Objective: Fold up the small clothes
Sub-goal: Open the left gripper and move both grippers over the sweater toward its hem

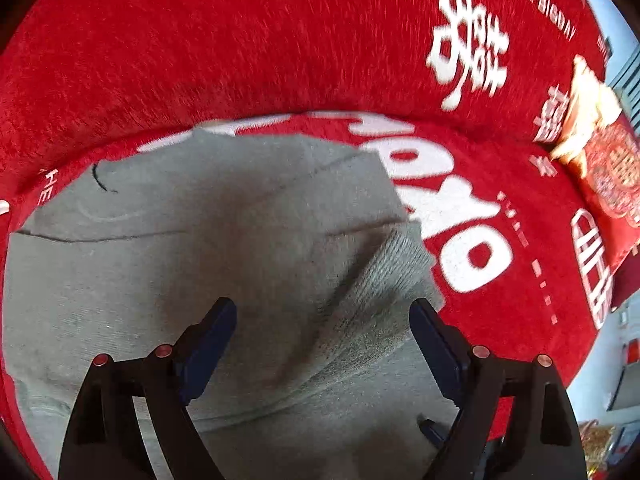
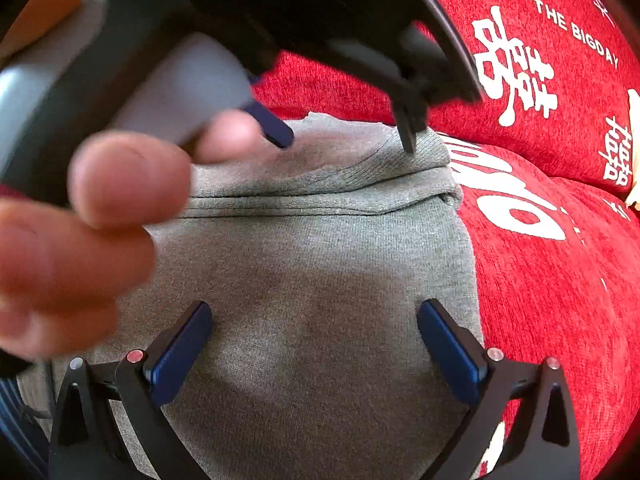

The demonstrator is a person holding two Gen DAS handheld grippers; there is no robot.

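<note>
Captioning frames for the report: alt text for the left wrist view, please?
The open left tool hangs over a grey garment lying on a red sofa cover printed with white lettering; nothing sits between its blue pads. A ribbed cuff lies folded across the cloth just ahead, and a red cushion lies at the right.
</note>
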